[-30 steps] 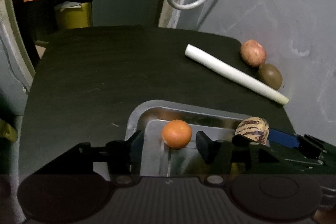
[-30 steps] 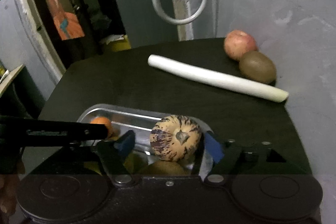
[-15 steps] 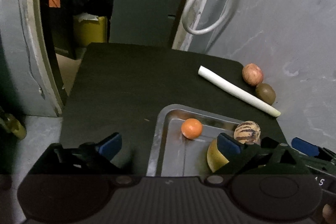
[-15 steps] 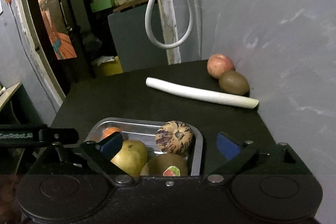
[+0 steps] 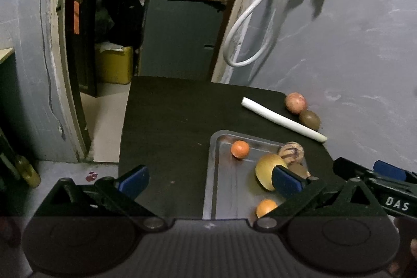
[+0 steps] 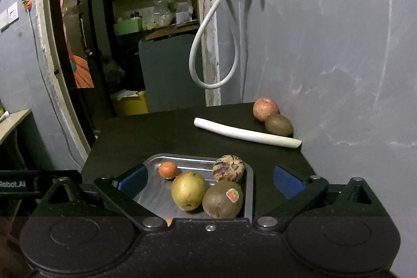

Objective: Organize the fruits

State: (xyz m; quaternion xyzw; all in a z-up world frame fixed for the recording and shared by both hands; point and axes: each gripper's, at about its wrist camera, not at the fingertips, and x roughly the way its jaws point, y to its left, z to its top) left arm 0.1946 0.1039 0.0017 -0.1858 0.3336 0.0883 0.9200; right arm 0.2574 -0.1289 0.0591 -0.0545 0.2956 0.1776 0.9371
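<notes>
Both wide-open, empty, the left hand-held gripper (image 5: pixel 209 179) and right hand-held gripper (image 6: pixel 208 177) hover over the fruit-filled tray (image 6: pixel 249 189); apple (image 6: pixel 265 109) and kiwi (image 6: pixel 278 124) at the tabletop's far-right corner could roll off if nudged.

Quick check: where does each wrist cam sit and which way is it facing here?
Left wrist: on the left gripper, raised, facing the black table and tray; its own open fingers show, and the right gripper at right.
Right wrist: on the right gripper, facing the tray and wall; own open fingers show.
Shared: tray, striped fruit, white stalk.
</notes>
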